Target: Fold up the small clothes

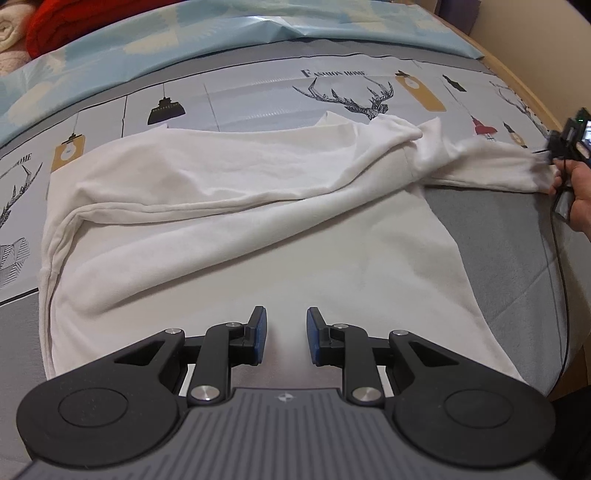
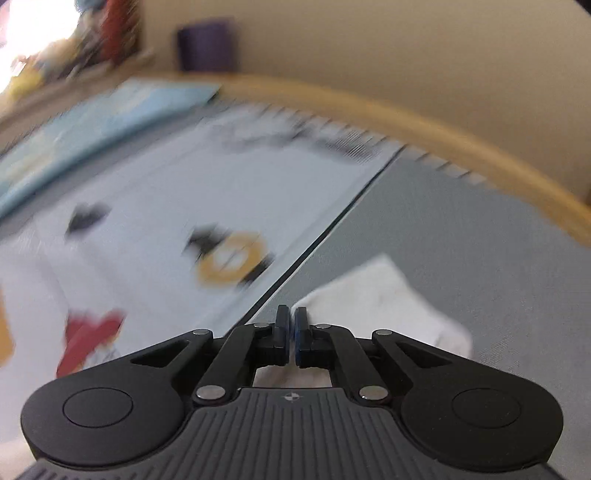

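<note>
A white long-sleeved shirt (image 1: 229, 236) lies spread on the bed, its upper part folded over in a long diagonal crease. My left gripper (image 1: 286, 317) hovers over the shirt's near hem, open, with nothing between the blue pads. The right sleeve (image 1: 480, 162) stretches out to the far right, where my right gripper (image 1: 550, 151), held by a hand (image 1: 580, 195), has its cuff. In the right wrist view the right gripper (image 2: 291, 317) is shut, and the white sleeve (image 2: 380, 295) runs out from the fingertips over the grey sheet. That view is motion-blurred.
The bed sheet (image 1: 258, 99) is grey with printed deer and lamps. A light blue quilt (image 1: 184, 33) lies along the far side, with a red blanket (image 1: 74, 18) at the back left. A wooden bed frame (image 2: 443, 140) edges the right side. A black cable (image 1: 561, 280) hangs below the hand.
</note>
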Available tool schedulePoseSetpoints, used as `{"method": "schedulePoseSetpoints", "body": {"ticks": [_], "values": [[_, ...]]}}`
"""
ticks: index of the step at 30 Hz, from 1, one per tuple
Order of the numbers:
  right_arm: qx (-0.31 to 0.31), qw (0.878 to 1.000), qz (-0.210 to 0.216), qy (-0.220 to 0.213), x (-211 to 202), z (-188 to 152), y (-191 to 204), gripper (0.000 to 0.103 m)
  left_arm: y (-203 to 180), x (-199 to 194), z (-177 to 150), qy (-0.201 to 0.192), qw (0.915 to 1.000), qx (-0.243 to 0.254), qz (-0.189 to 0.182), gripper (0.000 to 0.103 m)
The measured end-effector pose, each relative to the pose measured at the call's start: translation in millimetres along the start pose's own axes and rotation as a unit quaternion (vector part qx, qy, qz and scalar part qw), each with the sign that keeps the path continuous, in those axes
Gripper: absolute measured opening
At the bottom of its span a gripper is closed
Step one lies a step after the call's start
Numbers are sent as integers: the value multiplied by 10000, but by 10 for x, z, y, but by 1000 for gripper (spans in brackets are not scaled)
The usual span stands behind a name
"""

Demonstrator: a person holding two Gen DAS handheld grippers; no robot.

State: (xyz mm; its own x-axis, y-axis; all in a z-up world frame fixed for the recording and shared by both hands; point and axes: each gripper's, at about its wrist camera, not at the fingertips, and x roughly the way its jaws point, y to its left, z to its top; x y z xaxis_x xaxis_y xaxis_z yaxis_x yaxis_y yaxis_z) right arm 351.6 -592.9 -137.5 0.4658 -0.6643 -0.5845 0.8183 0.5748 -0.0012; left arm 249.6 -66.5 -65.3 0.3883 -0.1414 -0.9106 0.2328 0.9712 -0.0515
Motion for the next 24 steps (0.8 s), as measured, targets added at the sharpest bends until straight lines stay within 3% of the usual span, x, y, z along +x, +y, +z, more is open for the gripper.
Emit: {"method": "schedulePoseSetpoints", "body": {"ticks": [1,2,5,6,7,8,10,12,14,17,19,22,24], "values": [[119,9988,-355,-319,-42,75,-86,1,-5,-6,1,-10,10000,15,-15,26],[220,9976,-548,-373,-24,135,-158,1,-7,-15,-4,-18,10000,32,-28,26],[423,9977,21,524,261,158,-307,4,-7,-35,-10,-33,10000,65,-50,26],[454,9970,109,624,298,114,-331,8,-5,-39,-12,-35,10000,65,-49,26],[455,9969,157,625,308,74,-345,19,-1,-43,-14,-35,10000,60,-39,26],[412,9971,215,600,301,50,-354,38,3,-47,-18,-39,10000,55,-31,26],[391,9967,467,545,266,61,-394,50,3,-67,-16,-69,10000,59,-27,26],[565,9960,536,429,202,107,-517,50,-4,-88,-18,-98,9999,67,-22,26],[849,9952,271,408,136,121,-680,50,-16,-109,-21,-124,9999,74,-10,26],[1461,9866,-262,674,116,59,-991,50,-32,-132,-34,-145,9999,93,12,26],[1880,9771,-397,911,113,-10,-1183,50,-52,-145,-44,-161,9998,107,16,26],[2196,9699,-218,1032,82,-78,-1312,50,-80,-154,-62,-178,9998,130,13,26],[2128,9709,290,1058,121,-75,-1274,45,-107,-158,-73,-192,9997,164,5,26]]}}
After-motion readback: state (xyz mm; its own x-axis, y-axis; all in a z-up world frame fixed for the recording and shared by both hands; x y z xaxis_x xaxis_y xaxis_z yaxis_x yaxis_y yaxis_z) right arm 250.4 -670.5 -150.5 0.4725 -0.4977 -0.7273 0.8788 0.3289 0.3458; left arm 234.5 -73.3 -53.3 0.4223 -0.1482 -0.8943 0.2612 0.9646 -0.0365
